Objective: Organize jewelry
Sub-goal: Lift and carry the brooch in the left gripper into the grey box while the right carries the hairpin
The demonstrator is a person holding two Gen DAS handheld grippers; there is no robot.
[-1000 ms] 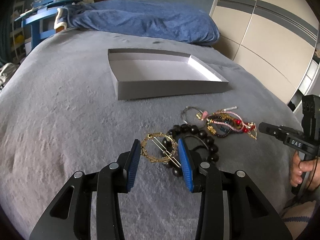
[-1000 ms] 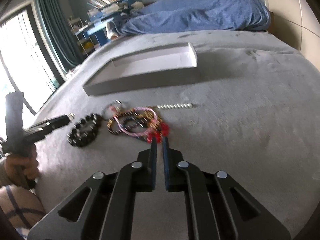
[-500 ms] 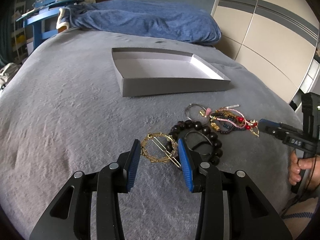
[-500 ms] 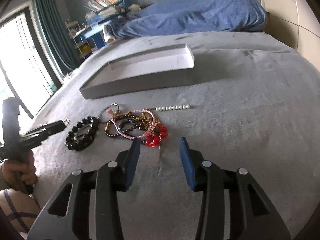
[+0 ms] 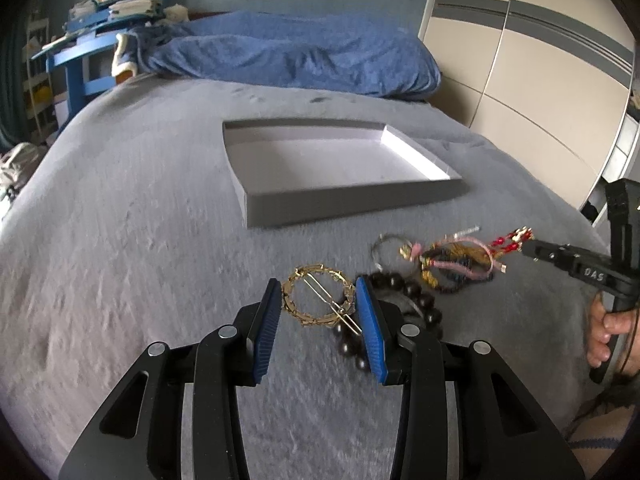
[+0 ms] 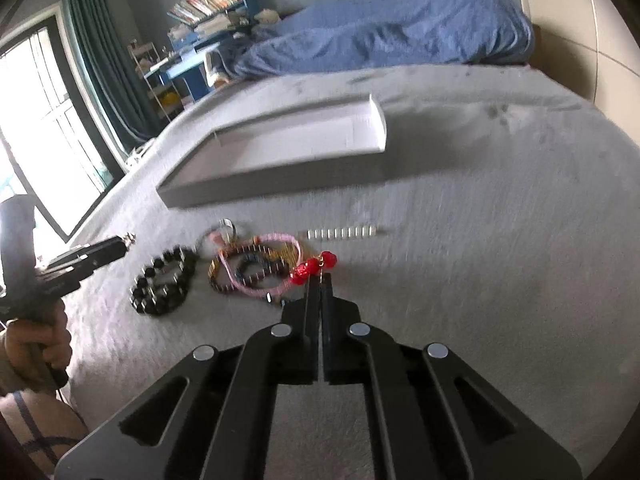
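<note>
My left gripper [image 5: 318, 300] holds a round gold hair clip [image 5: 316, 298] between its blue pads, lifted above the grey bed. My right gripper [image 6: 320, 280] is shut on a red bead earring [image 6: 312, 266] and shows at the right of the left wrist view [image 5: 528, 246]. A black bead bracelet [image 6: 162, 286] and a tangle of pink and dark bracelets [image 6: 256, 268] lie on the bed. A short pearl strand [image 6: 342, 233] lies to their right. A shallow white tray [image 5: 344, 200] sits beyond, empty.
A blue duvet [image 5: 288, 56] is heaped at the far end of the bed. A blue desk with books [image 5: 80, 52] stands at the far left. Wardrobe doors [image 5: 520, 80] run along the right. A window with green curtains [image 6: 80, 80] is left in the right wrist view.
My right gripper opened over the red earring, then shut on it and raised it. My left gripper has lifted the gold clip slightly up and forward.
</note>
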